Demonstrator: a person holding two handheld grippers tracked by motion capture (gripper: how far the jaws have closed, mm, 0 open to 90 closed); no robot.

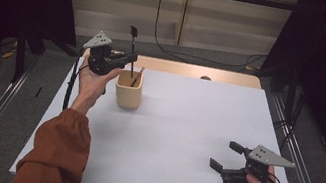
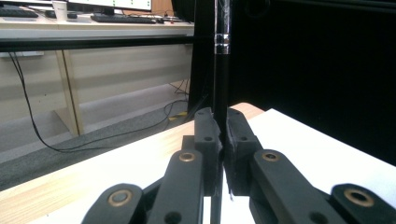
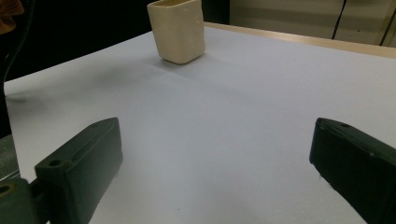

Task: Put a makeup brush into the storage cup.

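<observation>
- The left hand-held gripper (image 1: 126,58) is raised over the far left part of the bench (image 1: 185,126), just beside and above the cream cup (image 1: 128,90). Its jaws are pressed together on a thin black stick-like tool (image 1: 132,48).
- In the left gripper view the black tool (image 2: 220,70) runs straight up between the two closed jaws, with a silver band near its top. Its long axis is therefore close to vertical, and its lower end continues down below the jaws.
- In the high view the lower end of the black tool reaches to the mouth of the cup. Whether the tip is already inside or only at the rim cannot be told with certainty.
- A second, wooden stick (image 1: 137,76) leans in the cup, tilted toward the right rim, so it stands just beside the path of the black tool.
- The relation that matters: the cup opening lies directly below the held tool, and the tool's axis points down into it. The coming move is probably a straight vertical one along this axis.
- The right hand-held gripper (image 1: 228,156) rests low at the near right corner, well apart from the cup, with its jaws spread wide and holding nothing. In its own view the cup (image 3: 177,30) stands far ahead.
- The left hand is clearly the nearer one.
</observation>
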